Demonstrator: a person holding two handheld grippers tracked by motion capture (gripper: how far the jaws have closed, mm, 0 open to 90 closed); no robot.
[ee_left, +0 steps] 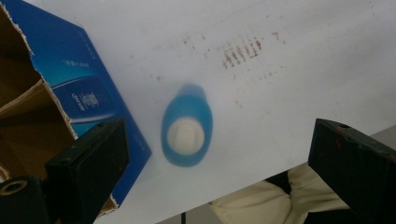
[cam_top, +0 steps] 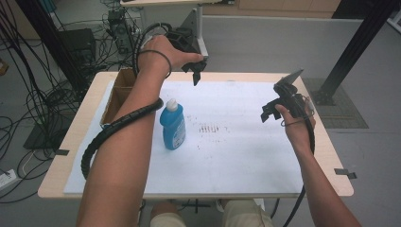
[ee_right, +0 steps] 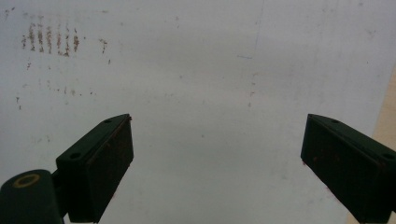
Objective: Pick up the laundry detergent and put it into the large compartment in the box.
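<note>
Two grippers hang above the white mat point(cam_top: 246, 142) in the high view: the left gripper point(cam_top: 195, 71) at the far edge, the right gripper point(cam_top: 267, 112) well apart. Between them but nearer the left, a blue bottle point(cam_top: 173, 126) stands upright, long axis vertical, white cap up, beside the cardboard box point(cam_top: 118, 92).

From the left gripper view, jaws gape wide and empty over the bottle point(ee_left: 187, 126), cap pointing at the camera, box point(ee_left: 56, 93) alongside.

From the right gripper view, jaws spread wide, empty, over bare mat point(ee_right: 210, 84).

Table point(cam_top: 66, 156) w/ white sheet point(cam_top: 246, 156), bottle point(cam_top: 173, 126), box point(cam_top: 118, 94)
</note>
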